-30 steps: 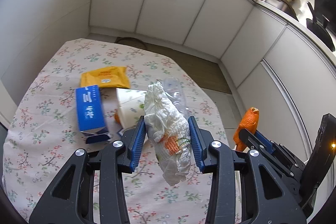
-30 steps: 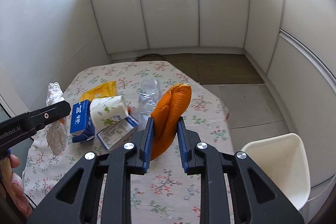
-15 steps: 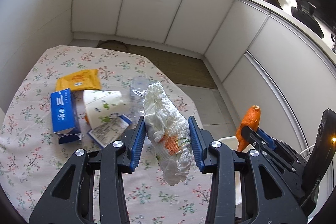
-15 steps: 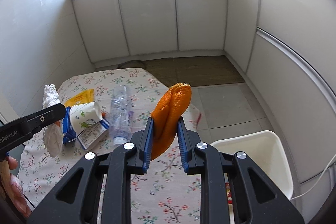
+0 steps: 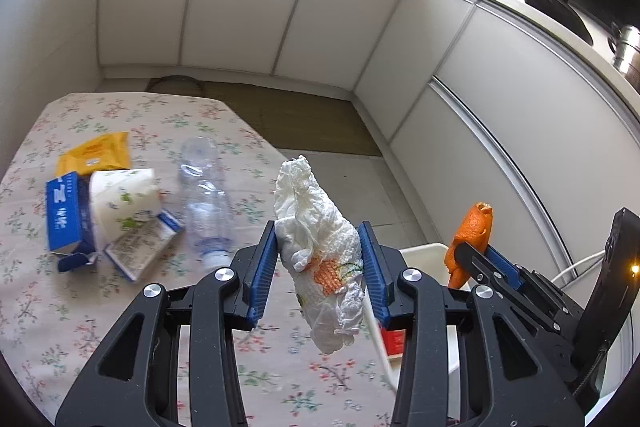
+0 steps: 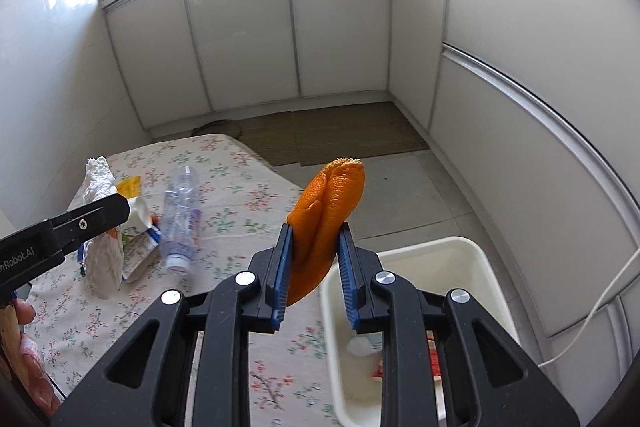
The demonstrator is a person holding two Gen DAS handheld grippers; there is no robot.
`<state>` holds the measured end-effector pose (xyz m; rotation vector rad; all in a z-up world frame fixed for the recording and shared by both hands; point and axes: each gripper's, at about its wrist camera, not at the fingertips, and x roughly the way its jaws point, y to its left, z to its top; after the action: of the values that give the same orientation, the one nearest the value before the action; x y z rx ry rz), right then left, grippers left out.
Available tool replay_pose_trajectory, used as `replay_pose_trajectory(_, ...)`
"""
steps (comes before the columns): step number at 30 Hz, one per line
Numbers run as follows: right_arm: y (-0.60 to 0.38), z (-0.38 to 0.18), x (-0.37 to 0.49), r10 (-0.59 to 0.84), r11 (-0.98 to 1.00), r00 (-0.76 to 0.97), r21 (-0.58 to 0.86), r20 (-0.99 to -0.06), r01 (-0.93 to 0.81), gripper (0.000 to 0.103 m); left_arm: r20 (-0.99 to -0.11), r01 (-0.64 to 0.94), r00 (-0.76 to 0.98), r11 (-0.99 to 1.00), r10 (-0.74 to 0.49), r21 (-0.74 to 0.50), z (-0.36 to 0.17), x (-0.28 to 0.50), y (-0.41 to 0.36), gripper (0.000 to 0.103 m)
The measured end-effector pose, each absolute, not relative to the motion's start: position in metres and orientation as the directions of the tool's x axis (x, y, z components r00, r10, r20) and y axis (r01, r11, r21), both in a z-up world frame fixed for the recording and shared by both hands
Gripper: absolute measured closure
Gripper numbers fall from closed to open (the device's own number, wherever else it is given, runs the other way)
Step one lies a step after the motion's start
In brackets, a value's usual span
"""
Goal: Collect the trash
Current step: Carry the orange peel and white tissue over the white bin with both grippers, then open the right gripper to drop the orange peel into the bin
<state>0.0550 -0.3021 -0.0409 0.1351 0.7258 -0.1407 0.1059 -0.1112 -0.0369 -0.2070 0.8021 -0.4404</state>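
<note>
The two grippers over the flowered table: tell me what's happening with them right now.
A person is clearing trash with a gripper in each hand. The left gripper is clamped on a crumpled white paper towel, and the right gripper is clamped on a piece of orange peel. Both are held in the air near the white bin beside the table; the bin already holds a few scraps. On the tablecloth lie a clear plastic bottle, a blue carton, a paper cup and a yellow packet.

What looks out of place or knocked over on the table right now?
The clear plastic bottle lies on its side on the floral tablecloth. Beside it, a paper cup is tipped over against an opened blue carton. Nothing looks spilled.
</note>
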Motion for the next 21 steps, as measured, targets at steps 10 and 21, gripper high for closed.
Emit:
replay_pose_trajectory(10,-0.351,-0.045,0.034,-0.154,0.962,0.720,0.063,-0.677,0.265,0.080,-0.649,0.370,0.570,0.863,-0.504,-0.345,-0.045,0.100,-0.162,0.064)
replay_pose_trajectory(21,-0.404,-0.059,0.014,-0.218,0.932,0.668,0.051,-0.711,0.358,0.078,-0.659,0.436,0.512,0.828,-0.551,-0.353,-0.054,0.093,-0.218,0.064)
